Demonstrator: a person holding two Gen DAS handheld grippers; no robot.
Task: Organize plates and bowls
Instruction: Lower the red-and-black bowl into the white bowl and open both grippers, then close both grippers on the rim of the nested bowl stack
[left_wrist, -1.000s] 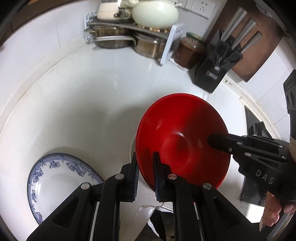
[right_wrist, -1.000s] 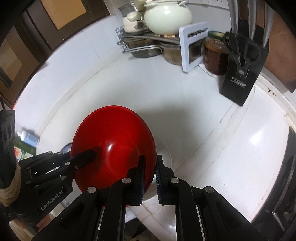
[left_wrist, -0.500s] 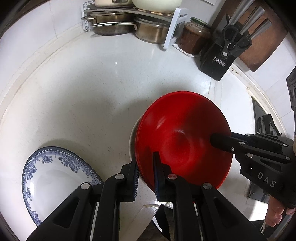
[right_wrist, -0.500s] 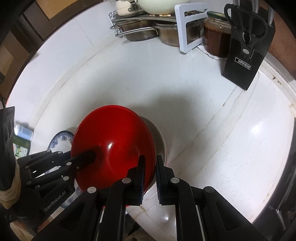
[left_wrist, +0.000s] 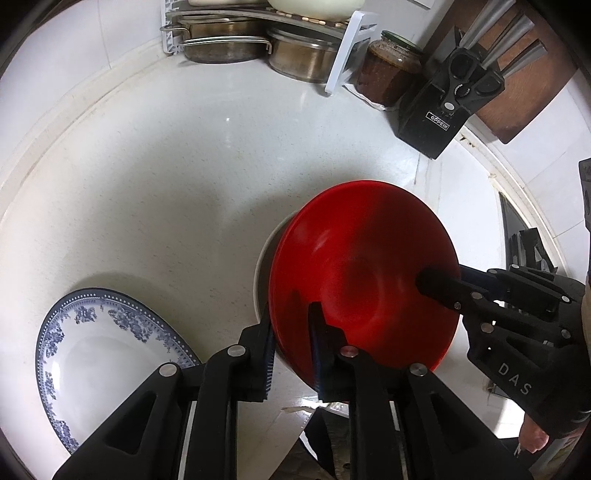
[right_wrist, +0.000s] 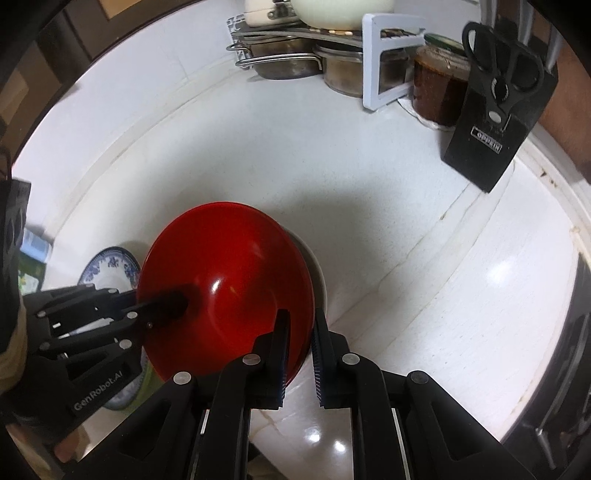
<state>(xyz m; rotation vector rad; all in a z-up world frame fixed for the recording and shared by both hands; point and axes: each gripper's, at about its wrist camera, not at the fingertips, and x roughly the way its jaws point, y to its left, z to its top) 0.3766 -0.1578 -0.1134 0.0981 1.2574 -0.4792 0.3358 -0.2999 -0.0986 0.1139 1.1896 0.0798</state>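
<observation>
A glossy red bowl rests on or just above a white dish, whose rim peeks out beside it. My left gripper has the bowl's near-left rim between its jaws. The jaws are opening and the pads no longer squeeze the rim. My right gripper is shut on the opposite rim. A blue-and-white patterned plate lies on the white counter, left of the bowl.
At the back stand a rack with metal pots, a dark jar and a black knife block with scissors. Bare white counter spreads between them and the bowl. A hand holds the right gripper.
Both grippers have brought the red bowl down toward the white dish, and more of the counter shows behind it. The left jaws stand a little wider apart than before.
</observation>
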